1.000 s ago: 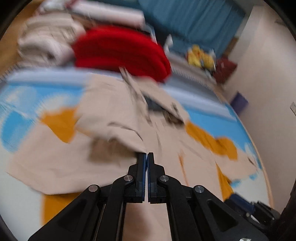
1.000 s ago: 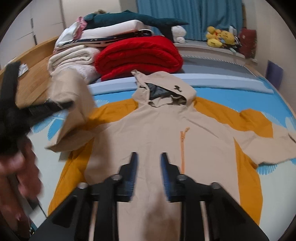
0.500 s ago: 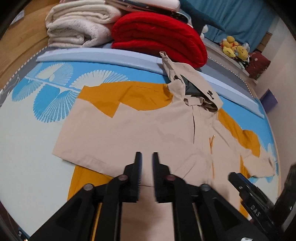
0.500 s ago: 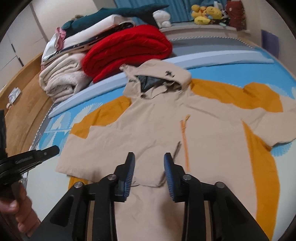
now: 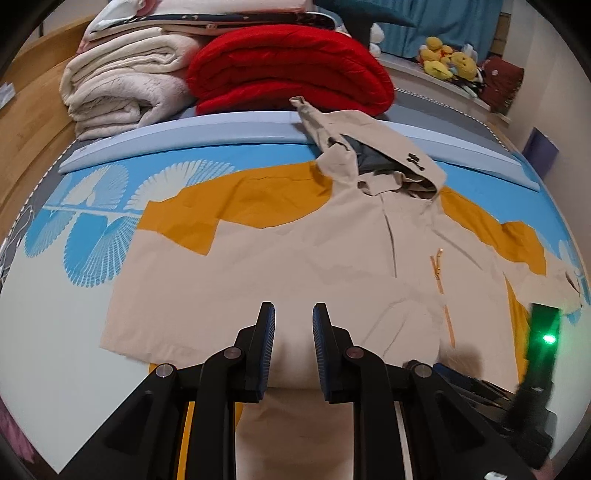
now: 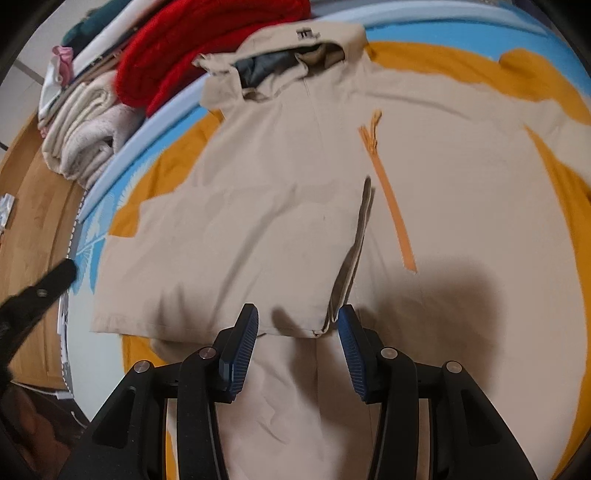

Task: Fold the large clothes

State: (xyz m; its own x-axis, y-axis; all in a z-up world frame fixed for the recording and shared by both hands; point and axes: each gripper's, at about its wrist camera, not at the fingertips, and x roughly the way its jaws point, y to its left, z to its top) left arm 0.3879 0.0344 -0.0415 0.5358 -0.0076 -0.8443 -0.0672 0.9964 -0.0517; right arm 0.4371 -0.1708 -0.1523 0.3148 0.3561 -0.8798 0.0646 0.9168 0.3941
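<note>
Cream blankets point(image 5: 122, 85): folded stack at far left of the bed head, on the grey strip behind the pale blue bolster point(image 5: 221, 129). More folded linen lies on top of it.
Red quilt point(image 5: 291, 70): folded, just right of the cream stack; its lower right edge sits behind the hood tip.
Bed sheet point(image 5: 88, 221): blue with white fan prints at left, plain white nearer the camera.
Jacket point(image 5: 295, 266): beige and mustard hooded jacket lying flat, front up, across the middle of the sheet. Its near-left sleeve point(image 5: 192, 295) is folded inward over the chest, with the cuff edge ending near the orange zip point(image 6: 391, 206).
Hood point(image 5: 376, 155): propped against the bolster, grey lining showing, small dark logo on its rim.
Far sleeve point(image 5: 546, 280): spread to the right, mustard panel along its upper side.
Left gripper point(image 5: 293, 321): above the folded sleeve's lower hem, angled down. Jaws a narrow gap apart and have just been opening; nothing between them, pads clear of the cloth.
Right gripper point(image 6: 298, 325): low over the cuff corner of the folded sleeve, angled down. Jaws roughly half apart and have just been opening; the cuff corner shows in the gap beyond the tips, but whether the pads touch it I cannot tell. Picture somewhat blurred.
Soft toys point(image 5: 447, 59): yellow, on the ledge at far right under the blue curtain point(image 5: 454, 18).
</note>
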